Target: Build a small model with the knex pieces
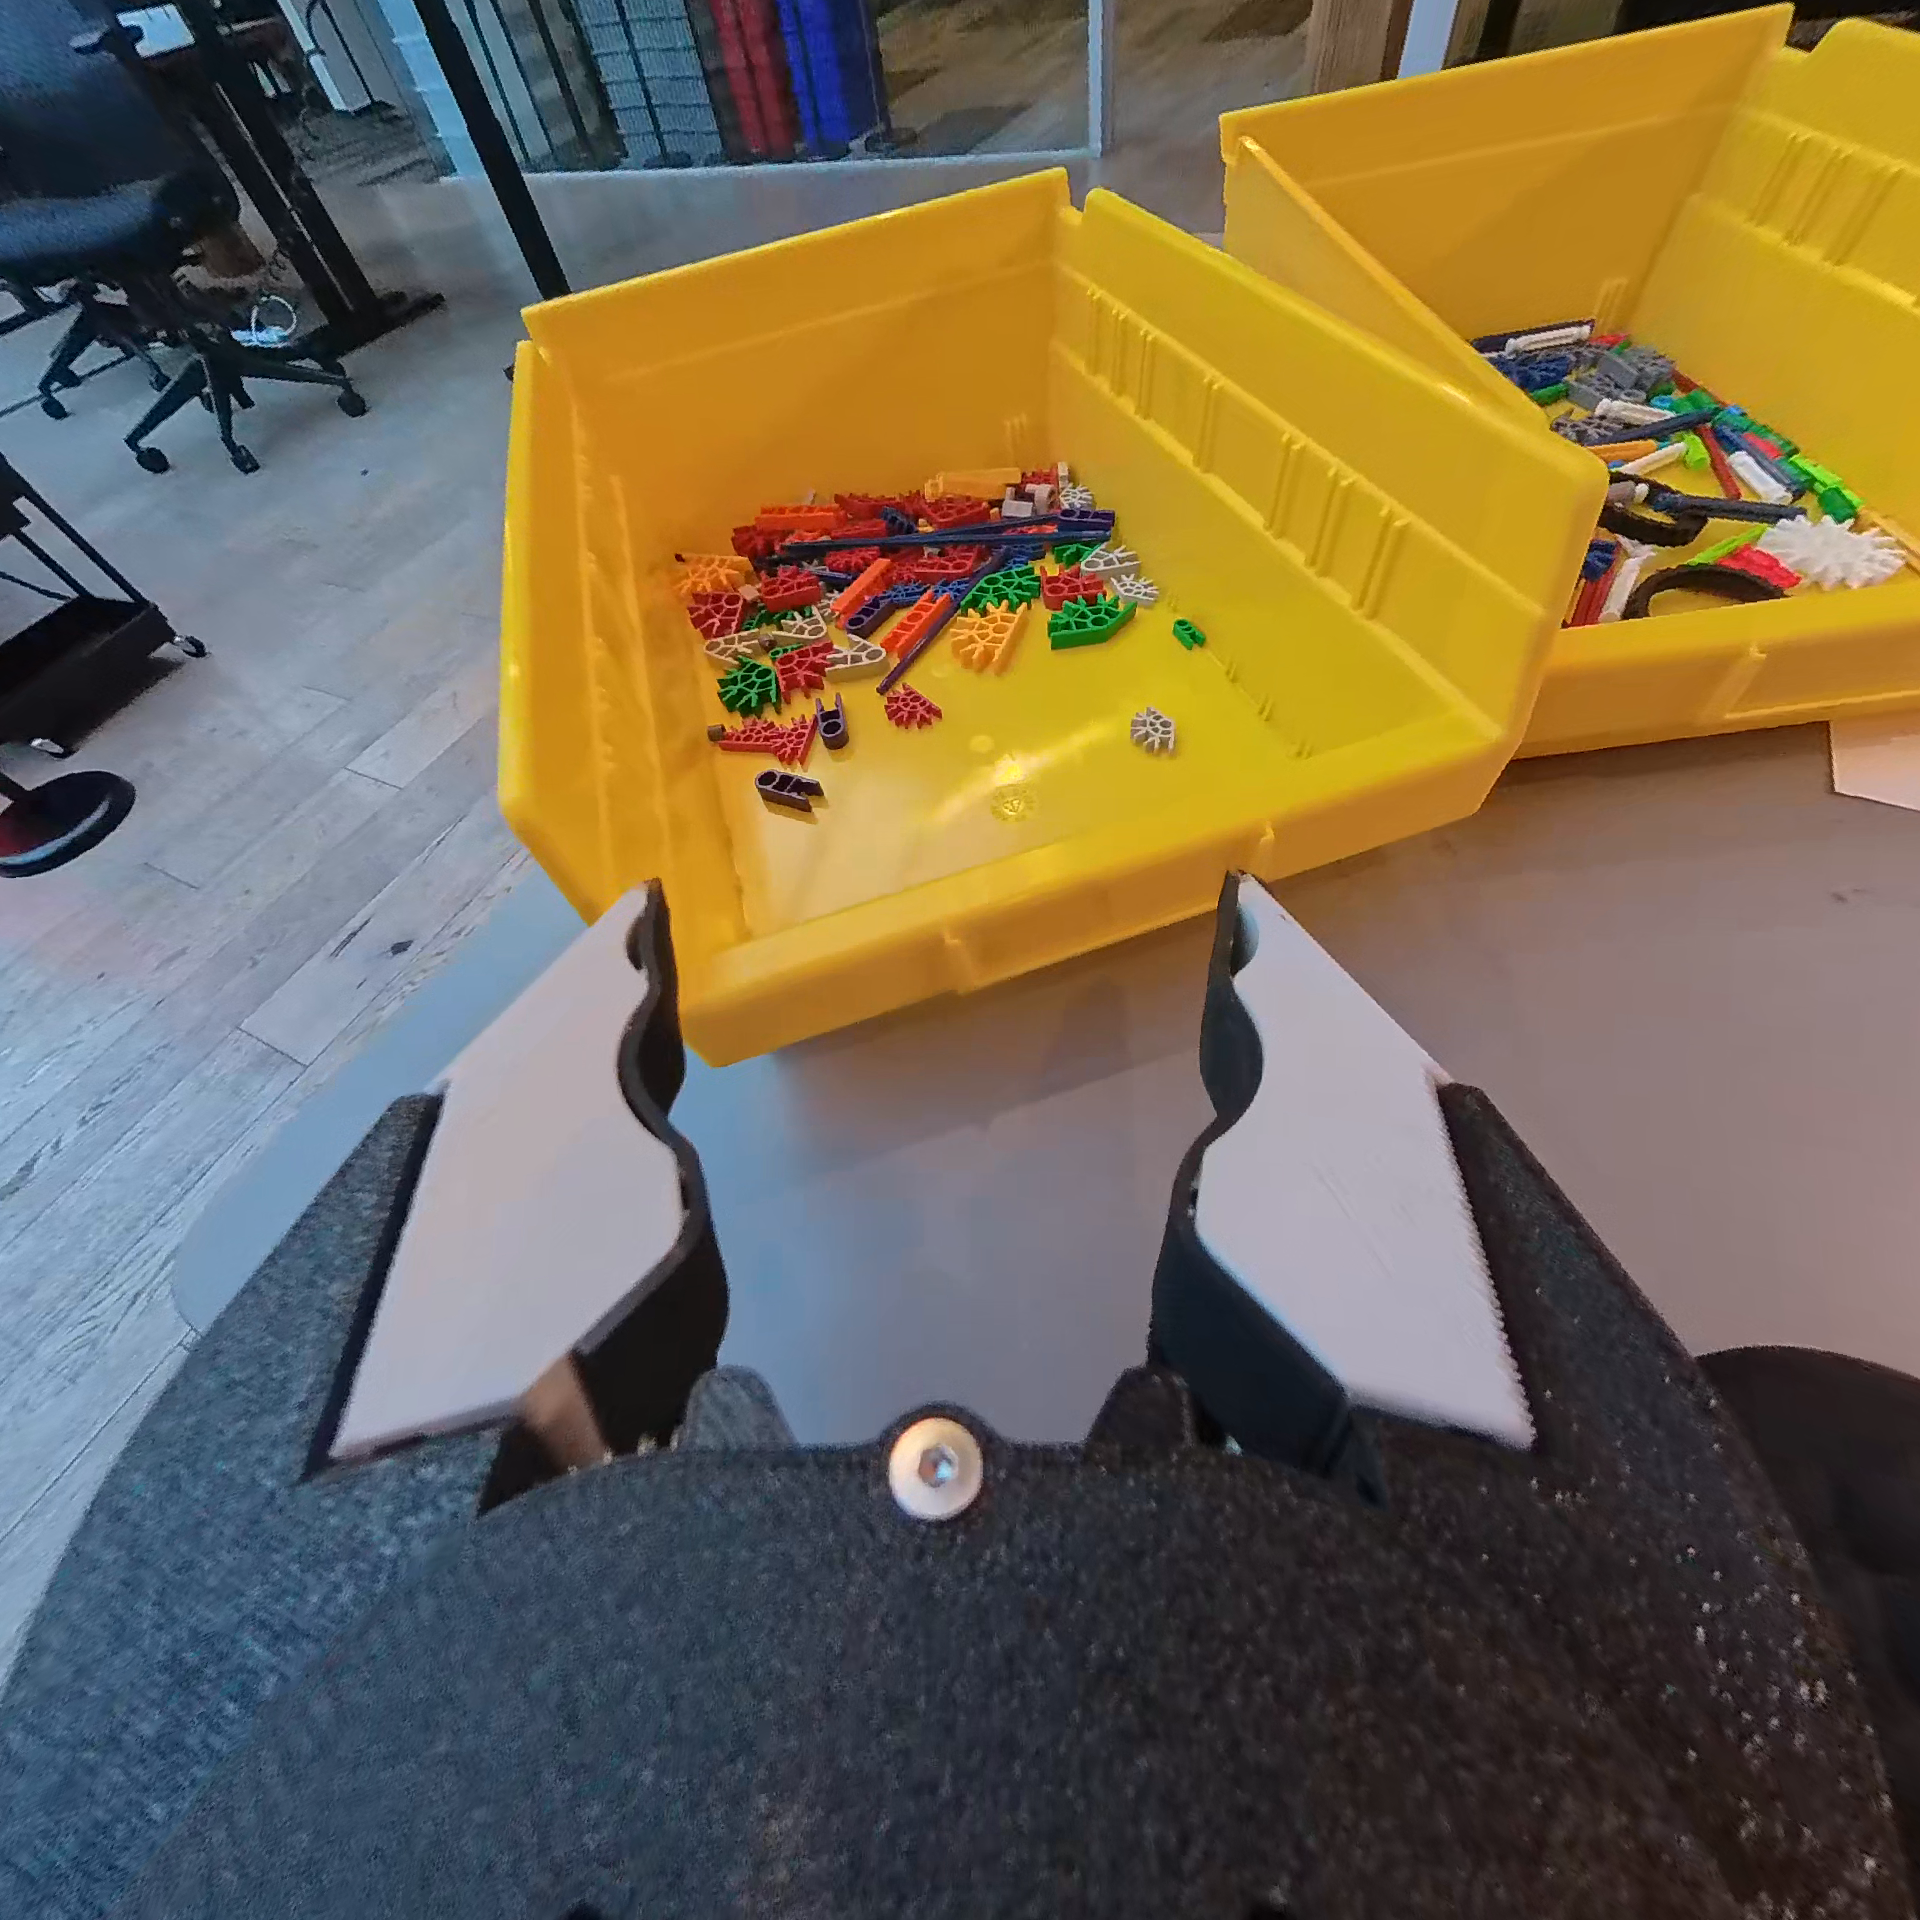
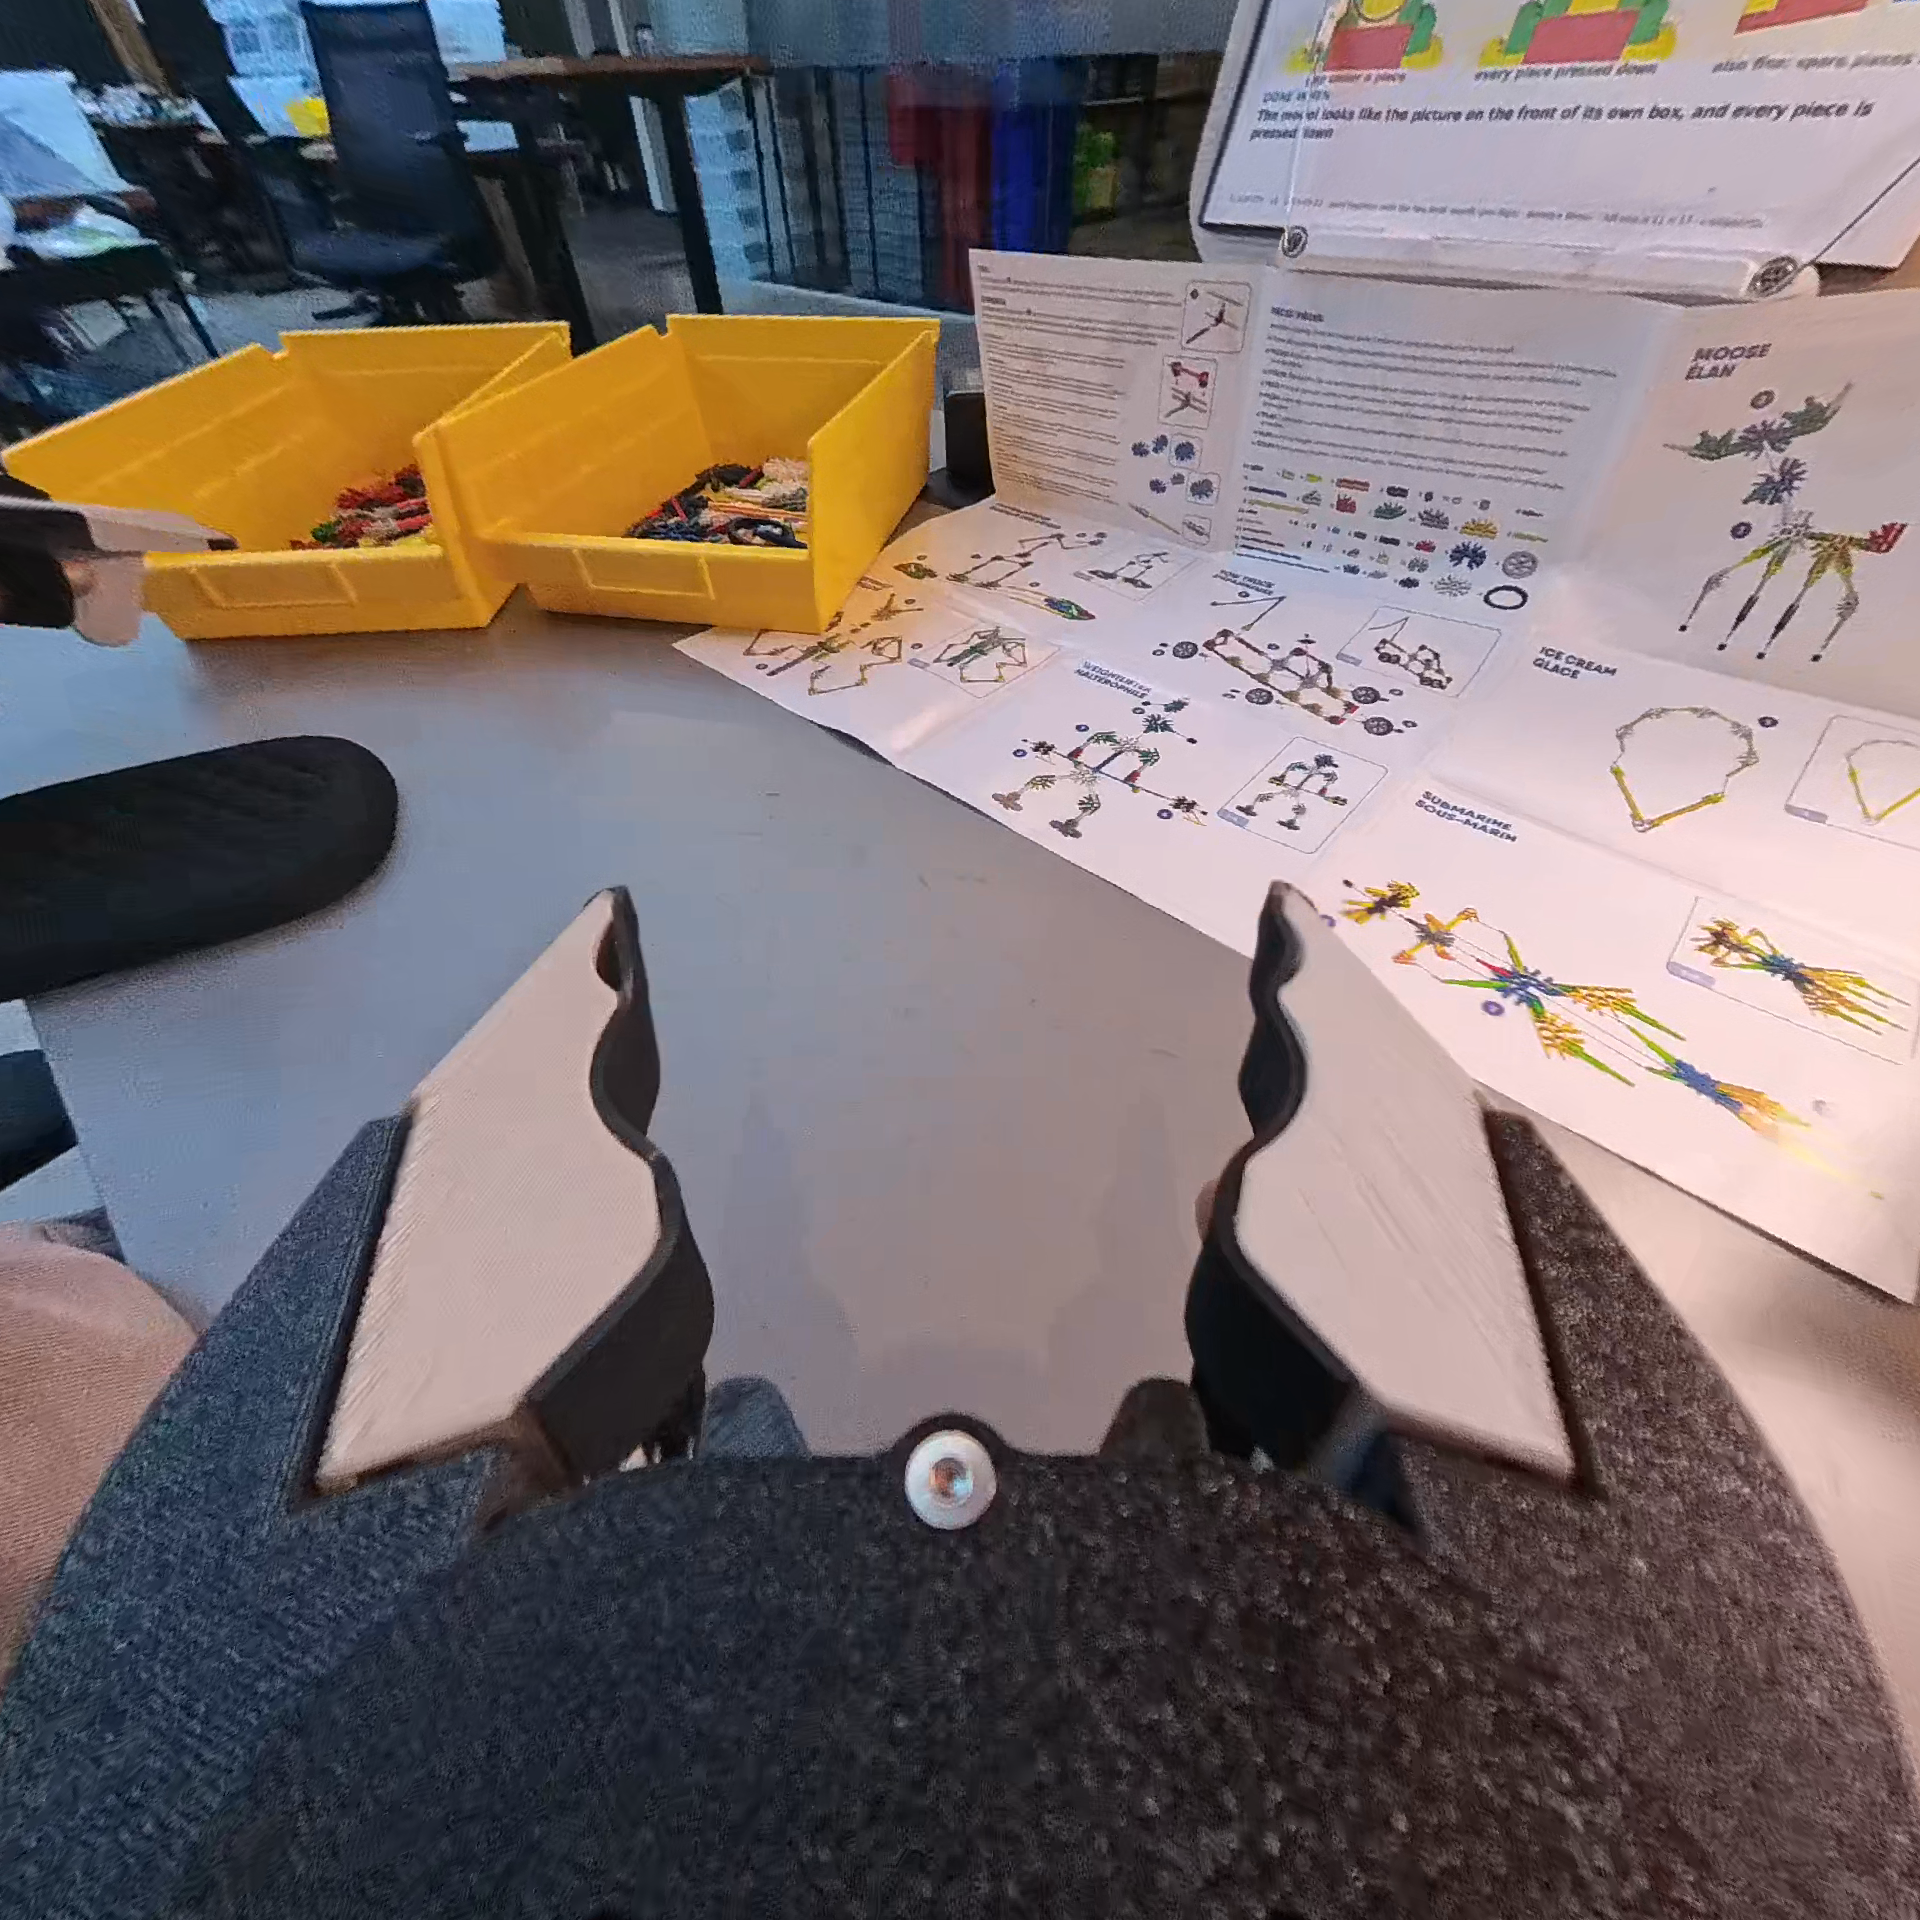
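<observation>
My left gripper (image 1: 940, 899) is open and empty, just in front of the low front wall of a yellow bin (image 1: 935, 935). That bin holds a loose pile of small coloured connector pieces and thin dark rods (image 1: 904, 592). A second yellow bin (image 1: 1766, 208) to its right holds rods, connectors and black rings (image 1: 1704, 478). My right gripper (image 2: 951, 904) is open and empty over the bare grey table (image 2: 883, 987). Both bins show at the far left of the right wrist view, the left bin (image 2: 260, 603) and the right bin (image 2: 665, 582). The left gripper's tip (image 2: 125, 540) shows beside the left bin.
A large folded white instruction sheet (image 2: 1351, 675) with model drawings lies and stands at the right. A printed page on a stand (image 2: 1558, 125) is behind it. A dark sleeve (image 2: 177, 842) rests on the table at left. Office chairs (image 1: 114, 239) and wooden floor lie past the table's left edge.
</observation>
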`<state>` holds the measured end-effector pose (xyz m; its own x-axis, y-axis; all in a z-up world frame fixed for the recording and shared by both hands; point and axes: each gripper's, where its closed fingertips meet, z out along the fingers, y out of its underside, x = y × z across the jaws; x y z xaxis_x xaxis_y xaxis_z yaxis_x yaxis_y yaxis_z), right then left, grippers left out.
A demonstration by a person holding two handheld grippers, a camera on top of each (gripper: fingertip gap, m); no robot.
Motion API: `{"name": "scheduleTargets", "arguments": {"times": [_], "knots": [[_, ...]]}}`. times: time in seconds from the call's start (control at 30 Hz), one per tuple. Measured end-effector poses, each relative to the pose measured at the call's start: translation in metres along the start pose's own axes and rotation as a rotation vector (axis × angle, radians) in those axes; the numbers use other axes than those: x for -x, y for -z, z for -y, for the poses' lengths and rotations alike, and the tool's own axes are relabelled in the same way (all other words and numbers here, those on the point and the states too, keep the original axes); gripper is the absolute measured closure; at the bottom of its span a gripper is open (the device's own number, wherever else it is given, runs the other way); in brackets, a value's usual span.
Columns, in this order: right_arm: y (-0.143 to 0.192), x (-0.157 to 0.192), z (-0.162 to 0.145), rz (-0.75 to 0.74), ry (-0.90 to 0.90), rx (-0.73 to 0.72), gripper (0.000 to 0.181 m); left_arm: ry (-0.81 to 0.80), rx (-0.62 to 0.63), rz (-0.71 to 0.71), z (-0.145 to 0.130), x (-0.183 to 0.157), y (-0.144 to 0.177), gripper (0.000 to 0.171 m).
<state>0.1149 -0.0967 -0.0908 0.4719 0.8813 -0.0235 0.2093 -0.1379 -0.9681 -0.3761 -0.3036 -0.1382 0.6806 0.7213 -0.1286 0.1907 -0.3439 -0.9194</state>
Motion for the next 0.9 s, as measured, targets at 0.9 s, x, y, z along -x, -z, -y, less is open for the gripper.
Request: {"name": "scheduleTargets", "arguments": {"times": [0.9], "knots": [[0.046,-0.094,0.002,-0.457,-0.051,-0.03,0.064,-0.106,-0.1,-0.559,0.044,-0.212,0.05,0.069]]}}
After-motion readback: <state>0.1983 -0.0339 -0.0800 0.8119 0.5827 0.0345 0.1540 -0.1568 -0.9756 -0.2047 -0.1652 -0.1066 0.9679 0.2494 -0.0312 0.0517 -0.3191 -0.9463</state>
